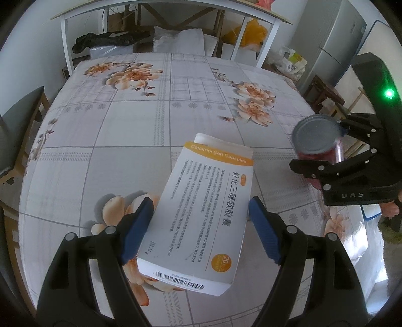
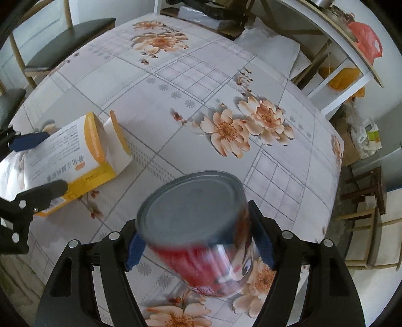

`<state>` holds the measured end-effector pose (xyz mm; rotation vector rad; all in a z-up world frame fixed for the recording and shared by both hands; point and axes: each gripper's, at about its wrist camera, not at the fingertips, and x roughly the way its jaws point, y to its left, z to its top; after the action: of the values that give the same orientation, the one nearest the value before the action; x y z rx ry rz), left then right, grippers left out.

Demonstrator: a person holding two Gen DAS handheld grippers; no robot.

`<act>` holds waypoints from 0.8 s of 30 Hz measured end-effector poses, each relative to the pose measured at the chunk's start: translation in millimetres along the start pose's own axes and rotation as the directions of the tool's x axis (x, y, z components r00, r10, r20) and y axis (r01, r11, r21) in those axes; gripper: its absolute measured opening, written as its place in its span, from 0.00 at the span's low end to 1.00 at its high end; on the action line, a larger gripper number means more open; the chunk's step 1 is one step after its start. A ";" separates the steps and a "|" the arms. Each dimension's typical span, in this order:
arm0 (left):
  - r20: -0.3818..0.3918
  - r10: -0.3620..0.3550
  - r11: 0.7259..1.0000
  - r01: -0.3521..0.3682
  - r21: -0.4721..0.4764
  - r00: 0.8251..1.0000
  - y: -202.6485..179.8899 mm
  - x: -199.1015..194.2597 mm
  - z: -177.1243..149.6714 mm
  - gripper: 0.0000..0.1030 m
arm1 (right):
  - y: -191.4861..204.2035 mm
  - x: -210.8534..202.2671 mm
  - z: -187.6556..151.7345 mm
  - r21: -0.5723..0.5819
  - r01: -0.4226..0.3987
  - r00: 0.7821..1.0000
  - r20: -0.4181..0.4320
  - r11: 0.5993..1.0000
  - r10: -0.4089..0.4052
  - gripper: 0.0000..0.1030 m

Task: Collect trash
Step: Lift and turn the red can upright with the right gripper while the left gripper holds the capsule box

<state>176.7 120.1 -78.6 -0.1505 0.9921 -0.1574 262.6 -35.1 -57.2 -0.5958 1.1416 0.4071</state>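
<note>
A white and orange medicine box (image 1: 201, 213) lies flat on the flowered tablecloth (image 1: 120, 130). My left gripper (image 1: 201, 202) is open around it: the left blue pad is at the box's edge, and a gap shows beside the right pad. The right wrist view has the same box (image 2: 75, 156) at the left, with the left gripper (image 2: 56, 161) astride it. My right gripper (image 2: 193, 221) has its blue pads against both sides of a can (image 2: 191, 206) with a grey lid and red label; the can is tilted and blurred. From the left, the can (image 1: 316, 135) and right gripper (image 1: 316, 144) are near the table's right edge.
A dark-seated chair (image 1: 17, 130) stands at the table's left. Behind the table, a white-framed shelf (image 1: 160, 10) has bags and sacks under it. A grey fridge (image 1: 334, 50) and wooden stools (image 2: 364, 188) stand to the right of the table.
</note>
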 end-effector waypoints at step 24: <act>0.003 -0.005 1.000 0.005 -0.001 1.000 2.2 1.3 -1.6 0.72 | -42.1 0.9 -61.6 0.270 -0.146 0.965 0.250 0.952 0.077 0.88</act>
<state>176.2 121.9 -81.0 -0.1540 0.9891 -0.1617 243.2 -106.6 -66.2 -0.2212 0.9830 0.3900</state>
